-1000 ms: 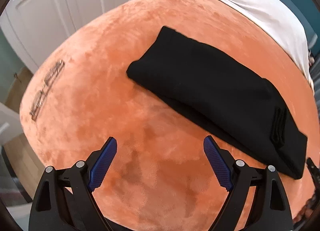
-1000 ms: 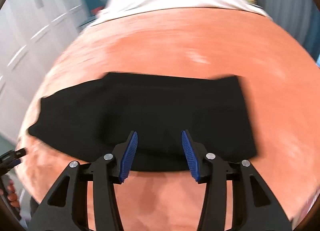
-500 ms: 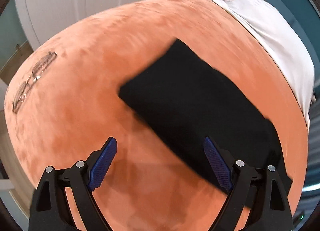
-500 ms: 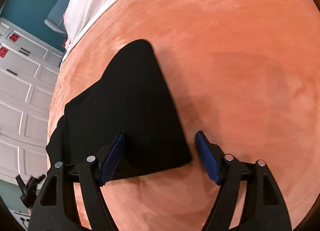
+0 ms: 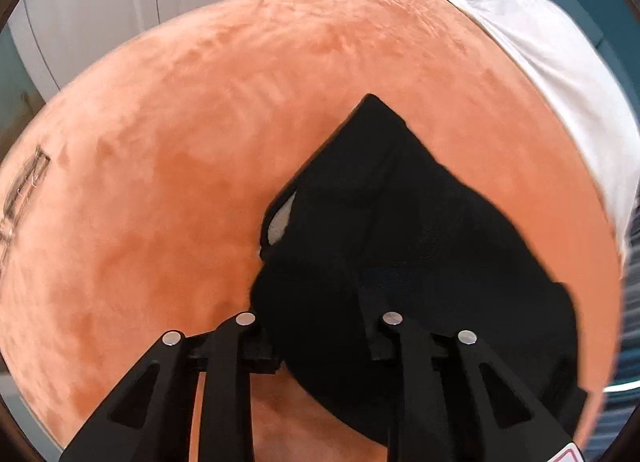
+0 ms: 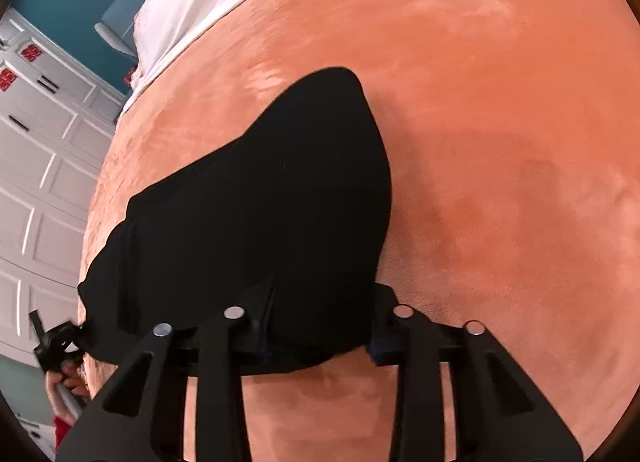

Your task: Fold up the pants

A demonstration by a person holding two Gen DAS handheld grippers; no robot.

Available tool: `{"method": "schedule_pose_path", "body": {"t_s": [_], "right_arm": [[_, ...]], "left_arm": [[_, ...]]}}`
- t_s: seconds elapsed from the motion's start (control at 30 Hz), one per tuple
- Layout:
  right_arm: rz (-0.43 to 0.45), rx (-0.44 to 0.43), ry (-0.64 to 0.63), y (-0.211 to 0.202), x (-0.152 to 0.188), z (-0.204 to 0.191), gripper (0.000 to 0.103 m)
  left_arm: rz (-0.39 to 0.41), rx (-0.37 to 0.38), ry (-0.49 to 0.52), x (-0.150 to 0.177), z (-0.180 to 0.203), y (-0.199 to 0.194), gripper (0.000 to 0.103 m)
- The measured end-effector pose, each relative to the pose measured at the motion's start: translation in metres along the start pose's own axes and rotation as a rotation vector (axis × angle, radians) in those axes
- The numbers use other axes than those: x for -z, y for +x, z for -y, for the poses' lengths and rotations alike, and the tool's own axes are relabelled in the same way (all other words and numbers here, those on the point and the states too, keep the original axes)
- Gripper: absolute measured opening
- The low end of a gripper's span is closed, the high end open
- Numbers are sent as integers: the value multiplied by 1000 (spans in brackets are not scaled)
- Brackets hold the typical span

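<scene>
In the left wrist view, the black pants (image 5: 400, 246) lay folded on the orange blanket (image 5: 160, 182), one end bunched and raised between the closing jaws of the left gripper (image 5: 320, 326). Eyeglasses (image 5: 24, 186) lay far left.

In the right wrist view, the right gripper (image 6: 320, 338) was closing on the other end of the pants (image 6: 260, 202), cloth between its jaws.

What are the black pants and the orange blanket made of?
The pants look like soft matte knit cloth: they bunch and droop with no shine. The blanket looks like plush velvety fleece, since brushing has left lighter and darker streaks.
</scene>
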State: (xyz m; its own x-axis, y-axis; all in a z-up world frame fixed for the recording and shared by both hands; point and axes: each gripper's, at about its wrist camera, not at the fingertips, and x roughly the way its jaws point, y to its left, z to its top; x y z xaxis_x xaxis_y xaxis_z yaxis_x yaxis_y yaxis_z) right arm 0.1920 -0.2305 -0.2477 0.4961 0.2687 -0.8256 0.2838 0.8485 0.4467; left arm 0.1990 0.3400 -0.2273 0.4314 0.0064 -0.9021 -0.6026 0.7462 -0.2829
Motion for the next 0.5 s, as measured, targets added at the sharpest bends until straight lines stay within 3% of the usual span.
{"method": "schedule_pose_path", "body": {"t_s": [0.13,0.27,0.33,0.4,0.5], "right_arm": [[37,-39,9,-27,-10,-8,25],[47,-53,-26,-72,-21,1,21],[36,-45,-38,-92,-20,15,21],[41,22,-65,-114,-13,37,21],[26,81,9,-131,3,91,21]], "left_arm": [[18,32,20,0,5,-33,18],[14,44,102,23,10,-80,19],[-12,47,150,47,10,-98,19],[-55,48,187,64,10,-100,20],[-146,49,214,108,4,-86,21]]}}
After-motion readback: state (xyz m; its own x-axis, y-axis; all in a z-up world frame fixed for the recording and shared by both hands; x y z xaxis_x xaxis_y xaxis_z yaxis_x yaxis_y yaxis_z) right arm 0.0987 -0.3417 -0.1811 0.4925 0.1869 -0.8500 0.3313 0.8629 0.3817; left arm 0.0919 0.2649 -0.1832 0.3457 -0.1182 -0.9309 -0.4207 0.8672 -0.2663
